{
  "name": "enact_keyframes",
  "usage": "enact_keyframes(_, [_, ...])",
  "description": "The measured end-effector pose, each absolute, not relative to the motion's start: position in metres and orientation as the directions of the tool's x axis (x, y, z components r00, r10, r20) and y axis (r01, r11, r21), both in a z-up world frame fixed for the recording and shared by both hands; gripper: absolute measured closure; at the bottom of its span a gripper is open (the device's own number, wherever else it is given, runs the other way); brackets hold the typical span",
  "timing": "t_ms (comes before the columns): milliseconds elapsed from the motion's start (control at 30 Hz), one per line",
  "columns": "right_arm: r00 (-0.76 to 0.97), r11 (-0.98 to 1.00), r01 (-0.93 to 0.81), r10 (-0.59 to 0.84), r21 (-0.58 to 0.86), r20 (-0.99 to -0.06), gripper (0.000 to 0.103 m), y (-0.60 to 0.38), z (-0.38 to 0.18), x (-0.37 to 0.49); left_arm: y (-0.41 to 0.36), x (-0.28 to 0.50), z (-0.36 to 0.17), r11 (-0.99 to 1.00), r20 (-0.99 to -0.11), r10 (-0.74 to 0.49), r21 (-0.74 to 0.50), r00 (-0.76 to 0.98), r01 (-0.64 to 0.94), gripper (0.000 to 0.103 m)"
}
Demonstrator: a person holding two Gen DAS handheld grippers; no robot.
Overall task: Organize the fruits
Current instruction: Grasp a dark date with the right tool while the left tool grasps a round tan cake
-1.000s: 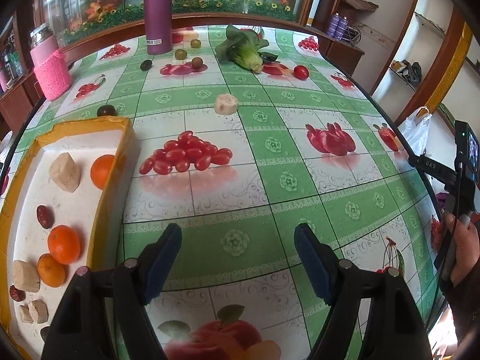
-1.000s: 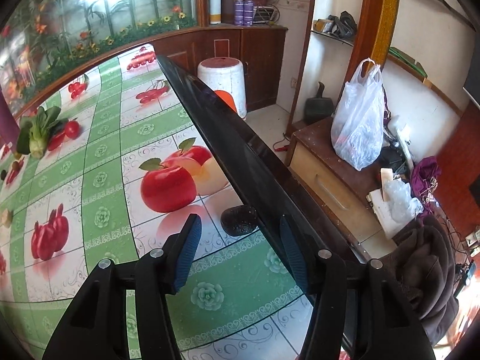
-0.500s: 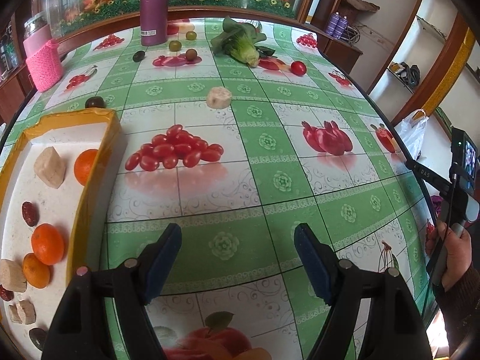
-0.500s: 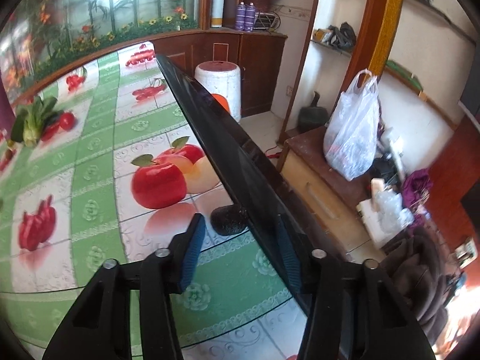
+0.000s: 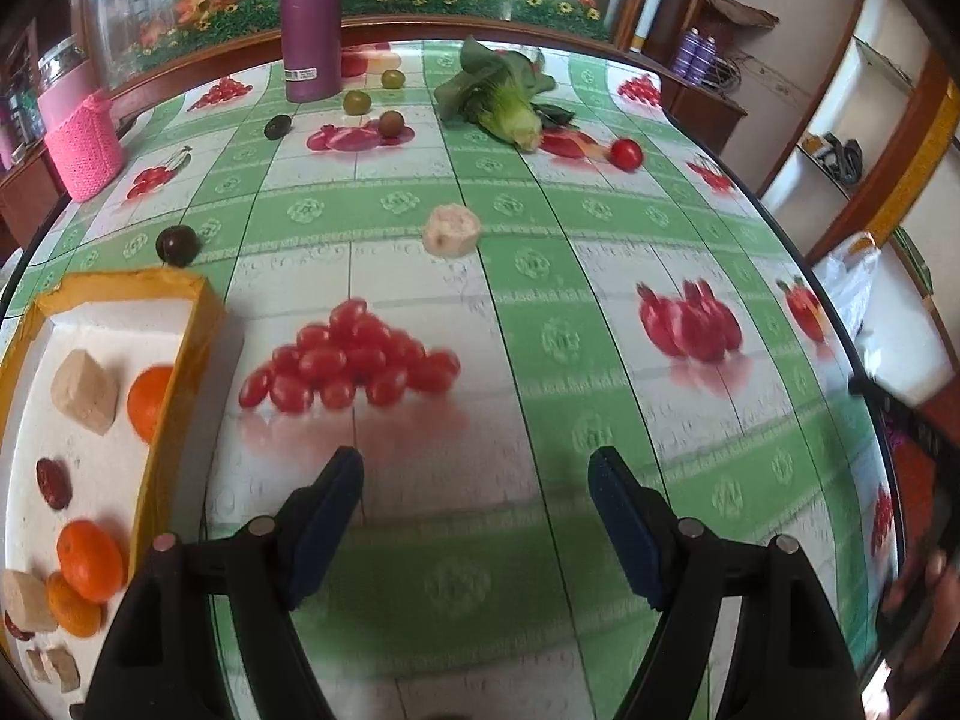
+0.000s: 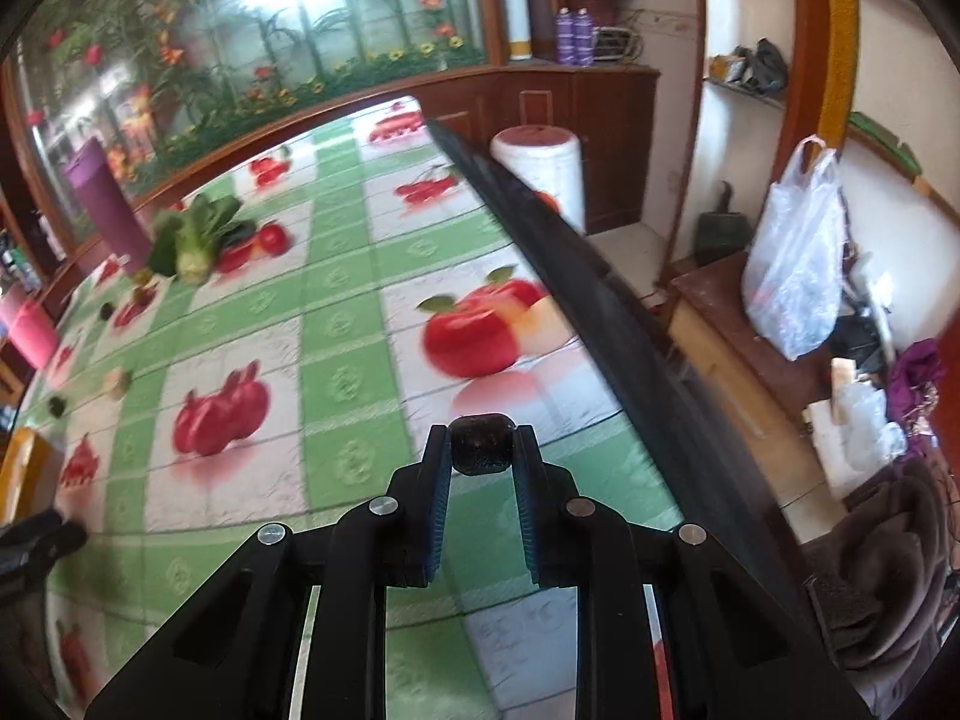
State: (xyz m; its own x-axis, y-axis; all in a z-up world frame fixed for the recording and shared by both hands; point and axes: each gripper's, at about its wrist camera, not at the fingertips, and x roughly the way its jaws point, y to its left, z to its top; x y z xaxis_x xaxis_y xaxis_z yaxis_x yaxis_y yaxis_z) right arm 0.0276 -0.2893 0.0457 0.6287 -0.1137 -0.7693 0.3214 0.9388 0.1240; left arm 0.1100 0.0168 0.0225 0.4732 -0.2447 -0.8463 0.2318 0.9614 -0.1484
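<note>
- Across both views runs a table [image 5: 540,276] under a glossy green-and-white cloth printed with cherries, pomegranates and apples; behind it stand a flowered glass panel and dark wood cabinets.
- Upper left of the left wrist view: a purple flask [image 5: 312,18] and a jar in a pink knitted sleeve [image 5: 84,144]. A leafy green vegetable [image 5: 498,96] and a red tomato [image 5: 626,153] lie toward the upper middle, a pale peeled chunk [image 5: 451,231] near the centre.
- At the left edge a yellow-rimmed tray [image 5: 180,360] holds oranges [image 5: 90,558], beige chunks and small dark red fruits; the frame cuts the tray off.
- Right of the right wrist view: a white plastic bag [image 6: 792,258] hangs above a cluttered wooden unit, all soft with blur.
- At the lower right edge of the left wrist view a hand and dark device are too smeared to read.
- The left gripper [image 5: 477,504] stands wide apart over bare cloth, touching nothing.
- The right gripper [image 6: 480,450] has just been closing and is clamped on a small dark fruit [image 6: 481,443], pinched between its tips above the table's near edge.
</note>
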Motion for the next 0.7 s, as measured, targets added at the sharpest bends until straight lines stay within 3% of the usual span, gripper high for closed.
enact_keyframes(333, [0.604,0.968,0.232,-0.063,0.1,-0.794,0.08,-0.264,0.03,0.025,0.013,0.184,0.02,0.98,-0.822,-0.195,-0.184,0.534,0.075,0.023])
enact_keyframes(500, [0.603,0.969,0.221,-0.05,0.107,-0.796,0.08,-0.269,0.029,0.027,0.008,0.205,0.012,0.989,-0.82,-0.138,-0.142,0.555,0.035,0.024])
enact_keyframes(700, [0.596,0.971,0.221,-0.061,0.091,-0.801,0.079,-0.269,0.028,0.035,-0.004,0.204,0.009,0.997,-0.804,-0.071,-0.043,0.591,0.061,0.036])
